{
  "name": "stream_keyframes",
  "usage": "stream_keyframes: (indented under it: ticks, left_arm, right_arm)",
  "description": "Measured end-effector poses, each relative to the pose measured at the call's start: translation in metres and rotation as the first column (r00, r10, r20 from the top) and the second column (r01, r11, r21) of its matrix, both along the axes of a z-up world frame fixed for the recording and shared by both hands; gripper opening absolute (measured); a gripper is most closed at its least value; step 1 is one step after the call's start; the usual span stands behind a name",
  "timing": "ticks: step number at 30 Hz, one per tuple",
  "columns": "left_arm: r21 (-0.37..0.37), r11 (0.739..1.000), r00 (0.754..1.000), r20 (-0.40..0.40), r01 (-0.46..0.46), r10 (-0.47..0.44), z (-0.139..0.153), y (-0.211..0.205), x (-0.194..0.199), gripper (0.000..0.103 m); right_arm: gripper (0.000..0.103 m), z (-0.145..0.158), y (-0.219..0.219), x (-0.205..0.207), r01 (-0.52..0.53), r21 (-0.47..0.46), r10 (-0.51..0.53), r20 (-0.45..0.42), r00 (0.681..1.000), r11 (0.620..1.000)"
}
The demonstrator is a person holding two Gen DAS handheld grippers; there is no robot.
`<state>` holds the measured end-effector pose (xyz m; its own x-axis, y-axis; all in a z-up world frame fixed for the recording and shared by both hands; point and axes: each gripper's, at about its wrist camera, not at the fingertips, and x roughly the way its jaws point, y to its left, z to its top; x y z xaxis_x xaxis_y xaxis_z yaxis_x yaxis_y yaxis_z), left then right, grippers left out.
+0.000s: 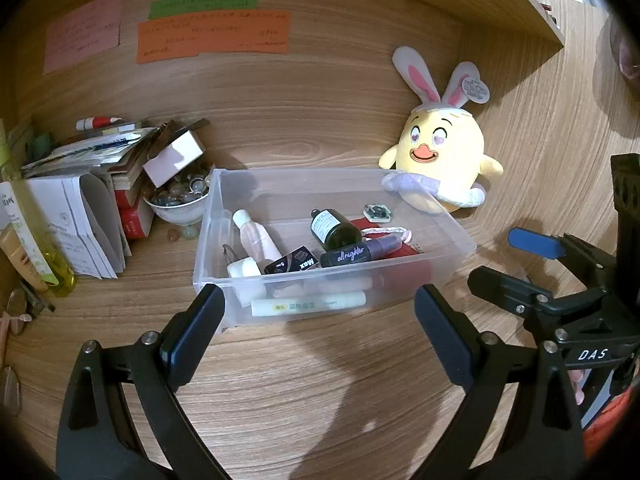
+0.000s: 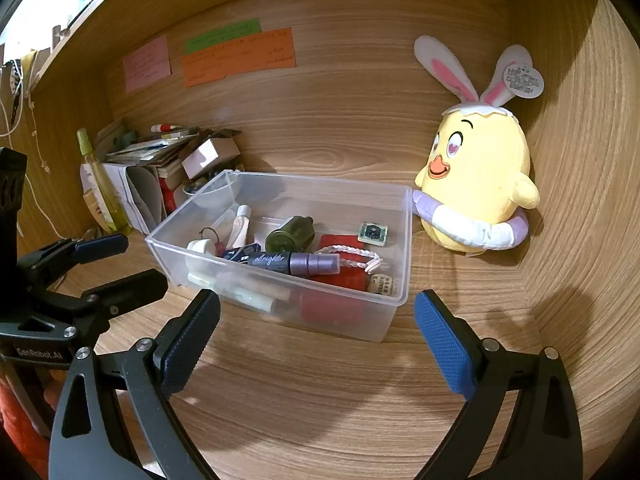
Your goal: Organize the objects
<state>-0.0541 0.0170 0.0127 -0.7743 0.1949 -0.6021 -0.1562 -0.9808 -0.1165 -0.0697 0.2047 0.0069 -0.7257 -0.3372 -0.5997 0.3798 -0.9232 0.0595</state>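
Both tongs hung released and empty above the counter [image 1: 304,392]. From the left tongs [image 1: 320,308] the clear bin [image 1: 460,246] lay at twelve o'clock, its near wall just ahead, long axis running nine to three. From the right tongs [image 2: 316,312] the bin sat at eleven o'clock. The left looked nearer, I judged. Bottles and tubes filled it.
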Motion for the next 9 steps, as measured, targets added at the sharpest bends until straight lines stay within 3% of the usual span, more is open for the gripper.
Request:
stream_keyframes:
  ticks: [9]
  left_arm:
    - [-0.005,1.000,1.000,-0.014,0.002,-0.002,0.0022,-0.0007,0.0048,0.097]
  right_arm:
    - [0.097,-0.0016,-0.0031,0.0009,0.001,0.003,-0.001,0.006,1.000,1.000]
